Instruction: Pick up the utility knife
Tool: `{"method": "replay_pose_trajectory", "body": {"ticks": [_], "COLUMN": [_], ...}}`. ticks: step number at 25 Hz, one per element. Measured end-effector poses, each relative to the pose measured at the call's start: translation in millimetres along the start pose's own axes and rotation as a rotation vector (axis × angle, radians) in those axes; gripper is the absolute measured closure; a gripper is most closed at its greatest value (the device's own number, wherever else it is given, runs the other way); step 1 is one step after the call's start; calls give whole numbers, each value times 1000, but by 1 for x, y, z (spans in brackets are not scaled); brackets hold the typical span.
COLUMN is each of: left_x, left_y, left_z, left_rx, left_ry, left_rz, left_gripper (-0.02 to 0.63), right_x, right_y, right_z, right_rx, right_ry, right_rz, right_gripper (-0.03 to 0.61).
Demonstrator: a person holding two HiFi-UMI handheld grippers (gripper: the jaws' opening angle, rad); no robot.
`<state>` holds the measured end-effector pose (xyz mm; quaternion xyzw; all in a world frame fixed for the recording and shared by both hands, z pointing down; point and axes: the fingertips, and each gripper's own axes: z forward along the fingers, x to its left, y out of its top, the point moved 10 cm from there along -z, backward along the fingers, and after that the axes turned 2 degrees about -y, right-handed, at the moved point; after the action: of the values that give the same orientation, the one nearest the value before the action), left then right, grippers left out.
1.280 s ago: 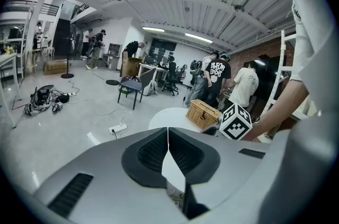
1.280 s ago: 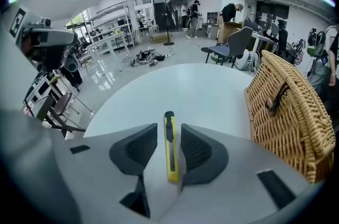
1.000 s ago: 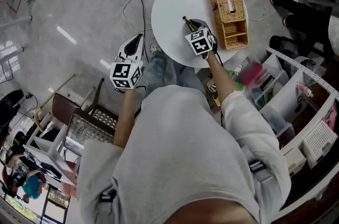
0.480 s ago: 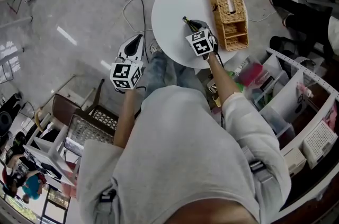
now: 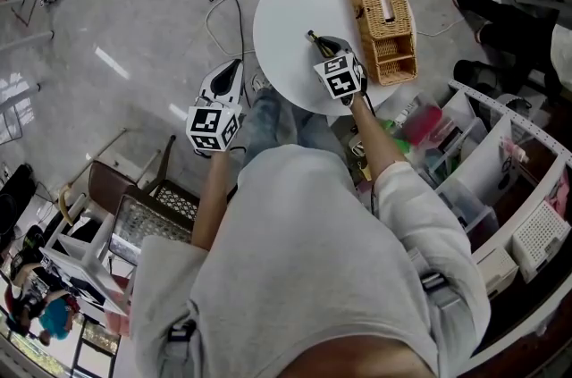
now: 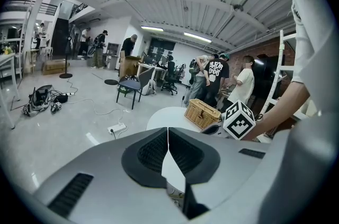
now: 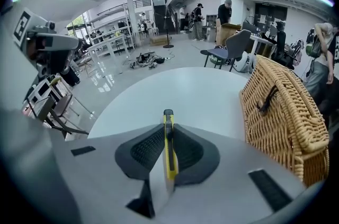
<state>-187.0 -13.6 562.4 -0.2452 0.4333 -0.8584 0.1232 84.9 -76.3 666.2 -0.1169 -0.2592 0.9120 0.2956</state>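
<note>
Barely anything has shifted but the right gripper [image 7: 168, 157], whose jaws have narrowed onto the yellow utility knife [image 7: 169, 135] over the white table [image 5: 286, 5], its long axis running straight out along them, while the closed, empty left gripper [image 5: 226, 79] hangs well apart.

Yellow-black utility knife [image 7: 168, 151]; white table [image 5: 286, 1]; tan woven basket [image 5: 384, 14]

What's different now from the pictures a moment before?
The right gripper squeezed its jaws tighter onto the yellow utility knife, hardly shifting over the round table. The left gripper, shut and empty, and the wicker basket stayed where they were.
</note>
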Motion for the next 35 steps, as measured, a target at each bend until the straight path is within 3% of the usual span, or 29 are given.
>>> {"method": "replay_pose_trajectory", "body": {"ticks": [19, 25, 35], "left_x": [-6, -11, -18], "left_y": [27, 47, 86], "left_z": [6, 7, 7], "left_rx": [-39, -53, -142], "left_ry": [-31, -37, -69], "left_rz": [44, 107, 163], "left_gripper": [592, 592, 592], "right_x": [-2, -5, -8], "right_y": [27, 42, 79], "right_z": [-82, -112, -172], "right_rx": [-278, -377, -565], "right_ry": [-80, -119, -211], "right_rz": [106, 114, 113], "right_gripper": [512, 512, 512]}}
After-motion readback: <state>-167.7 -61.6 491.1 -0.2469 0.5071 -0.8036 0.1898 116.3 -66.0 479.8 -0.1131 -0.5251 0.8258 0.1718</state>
